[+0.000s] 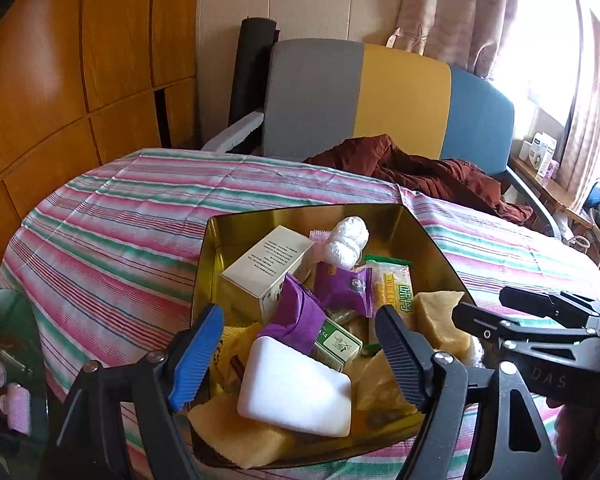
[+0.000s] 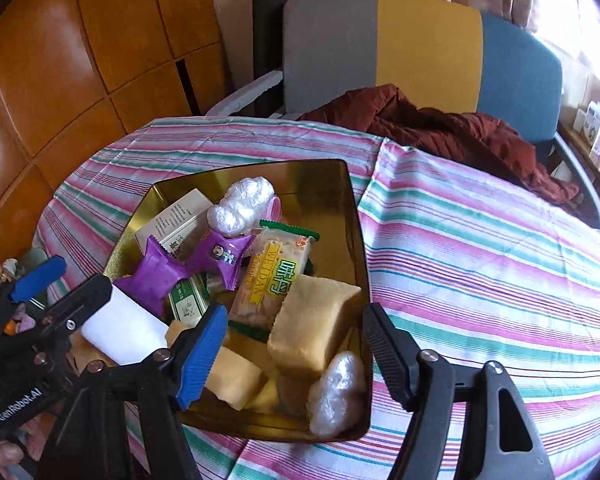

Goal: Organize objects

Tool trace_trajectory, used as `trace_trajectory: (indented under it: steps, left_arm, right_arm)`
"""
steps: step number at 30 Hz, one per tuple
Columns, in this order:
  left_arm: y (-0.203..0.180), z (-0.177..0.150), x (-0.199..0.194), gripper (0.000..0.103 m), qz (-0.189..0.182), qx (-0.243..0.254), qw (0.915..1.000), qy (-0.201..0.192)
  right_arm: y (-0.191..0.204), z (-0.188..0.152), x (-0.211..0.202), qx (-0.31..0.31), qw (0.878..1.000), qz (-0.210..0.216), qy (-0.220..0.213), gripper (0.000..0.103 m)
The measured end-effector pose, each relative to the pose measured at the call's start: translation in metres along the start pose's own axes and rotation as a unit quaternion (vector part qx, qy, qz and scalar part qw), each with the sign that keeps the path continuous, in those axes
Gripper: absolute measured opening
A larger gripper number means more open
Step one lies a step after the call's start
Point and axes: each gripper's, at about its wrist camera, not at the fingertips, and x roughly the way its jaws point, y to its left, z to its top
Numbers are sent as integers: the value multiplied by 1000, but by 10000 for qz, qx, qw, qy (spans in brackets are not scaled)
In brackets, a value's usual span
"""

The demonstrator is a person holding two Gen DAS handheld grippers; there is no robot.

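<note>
A gold tin (image 1: 434,248) (image 2: 358,240) stands on the striped tablecloth (image 1: 112,216) (image 2: 480,240), holding several items. Among them are a white block (image 1: 296,392) (image 2: 124,328), yellow sponges (image 1: 440,316) (image 2: 312,328), purple packets (image 1: 342,288) (image 2: 156,276), a cracker packet (image 1: 396,292) (image 2: 272,276), a cream box (image 1: 264,268) (image 2: 180,216) and wrapped white bundles (image 1: 346,246) (image 2: 336,396). My left gripper (image 1: 296,328) (image 2: 68,280) hovers open over the white block at the tin's near left. My right gripper (image 2: 296,320) (image 1: 488,308) is open above the yellow sponge at the near right. Neither holds anything.
A chair with a grey, yellow and blue back (image 1: 400,96) (image 2: 428,40) stands behind the table, a maroon cloth (image 1: 420,168) (image 2: 440,128) draped over its seat. Wooden panels (image 1: 80,60) line the left wall. A pink hair roller (image 1: 20,408) lies low at the left.
</note>
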Motion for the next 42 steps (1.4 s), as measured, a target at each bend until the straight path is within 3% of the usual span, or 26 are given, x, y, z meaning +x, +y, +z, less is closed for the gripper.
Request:
trace_trajectory:
  steps: [6,11,20,24,31,42]
  left_arm:
    - [-2,-4,-9,86,38,6,10000,-60]
    - [-7,-11,-18,102,83,38,9998,-148]
    - [-14,-24,-41,103,-118,9,9992,-369]
    - [-16,-32,-42,103,116,-64,9994,-326]
    - [-3,-41,-33,103,201,-530,9983,-155]
    - [-6,-42,-29,103,318,-487,9982,-149]
  right_arm:
    - [0,-14,-11,-104,9990,-363,-218,83]
    - [-3,-26,-20,-131,9981,-510,-315,83]
    - [-10,-50,-38,160,9883,-1263,-835,83]
    - [-19,-54,-37,313,9895,-1202,-744,83]
    - [-15,-61,-31,279,9915,-1076,-669,83]
    - [-8,-62,-24,186,9927,-1041,-582,83]
